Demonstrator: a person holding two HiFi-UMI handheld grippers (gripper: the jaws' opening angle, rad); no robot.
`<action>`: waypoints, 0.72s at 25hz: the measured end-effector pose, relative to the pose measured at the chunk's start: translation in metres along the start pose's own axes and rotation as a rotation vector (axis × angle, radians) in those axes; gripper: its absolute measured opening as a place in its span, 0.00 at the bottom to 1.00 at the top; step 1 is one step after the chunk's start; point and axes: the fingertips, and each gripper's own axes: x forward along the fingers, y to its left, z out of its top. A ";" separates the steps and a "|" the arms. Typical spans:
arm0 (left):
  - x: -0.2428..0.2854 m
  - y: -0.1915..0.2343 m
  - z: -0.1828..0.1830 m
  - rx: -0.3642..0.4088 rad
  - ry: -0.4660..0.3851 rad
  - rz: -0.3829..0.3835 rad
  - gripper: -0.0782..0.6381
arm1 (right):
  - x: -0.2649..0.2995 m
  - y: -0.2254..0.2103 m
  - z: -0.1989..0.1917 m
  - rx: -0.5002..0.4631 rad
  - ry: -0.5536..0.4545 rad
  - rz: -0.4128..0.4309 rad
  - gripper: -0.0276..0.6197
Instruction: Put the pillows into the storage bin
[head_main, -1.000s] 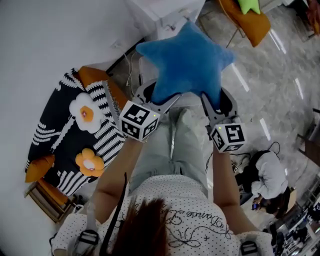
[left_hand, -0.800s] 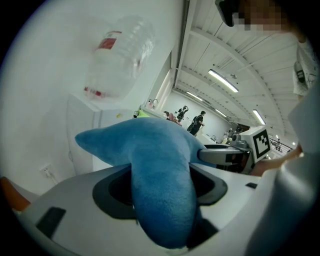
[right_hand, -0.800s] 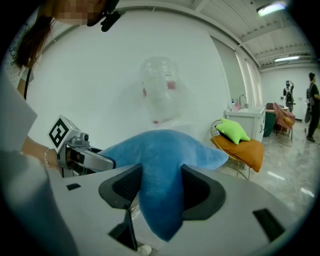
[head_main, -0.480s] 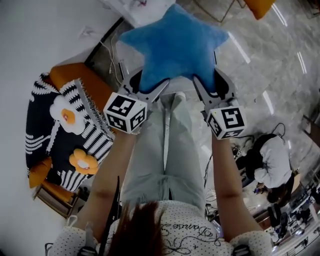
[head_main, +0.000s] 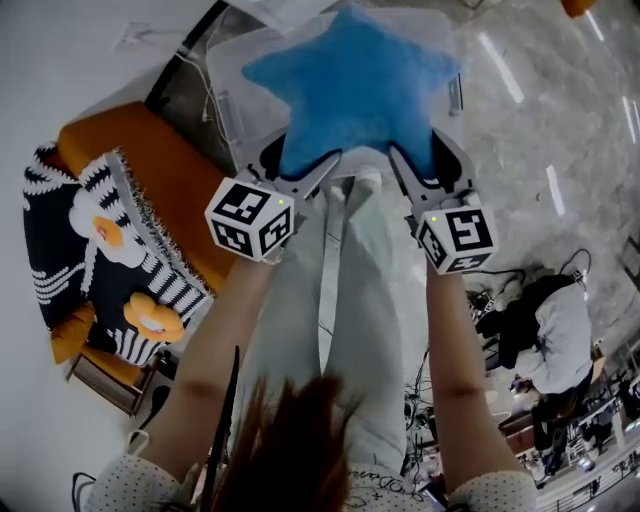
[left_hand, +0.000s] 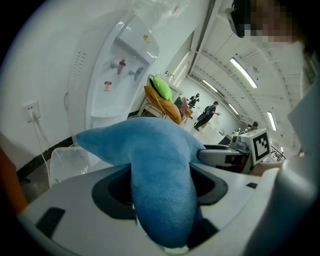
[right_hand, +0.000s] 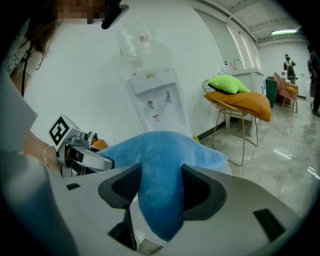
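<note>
Glossy floor (head_main: 565, 130): clear bin (head_main: 232, 108) (translucent), orange seat (head_main: 165, 185).

Left claw (head_main: 300, 162), right claw (head_main: 428, 157), side by side, both clamping blue pillow (head_main: 350, 80)

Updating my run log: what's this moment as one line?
left gripper: shut on blue star-shaped plush pillow | right gripper: shut on same pillow | pillow: over clear plastic storage bin
</note>
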 end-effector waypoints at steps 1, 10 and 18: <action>0.008 0.006 -0.012 -0.009 0.009 0.005 0.53 | 0.008 -0.004 -0.014 0.006 0.012 0.007 0.44; 0.080 0.065 -0.115 -0.088 0.072 0.061 0.53 | 0.083 -0.041 -0.131 0.057 0.130 0.052 0.45; 0.132 0.093 -0.188 -0.135 0.201 0.056 0.54 | 0.117 -0.066 -0.213 0.018 0.322 0.119 0.46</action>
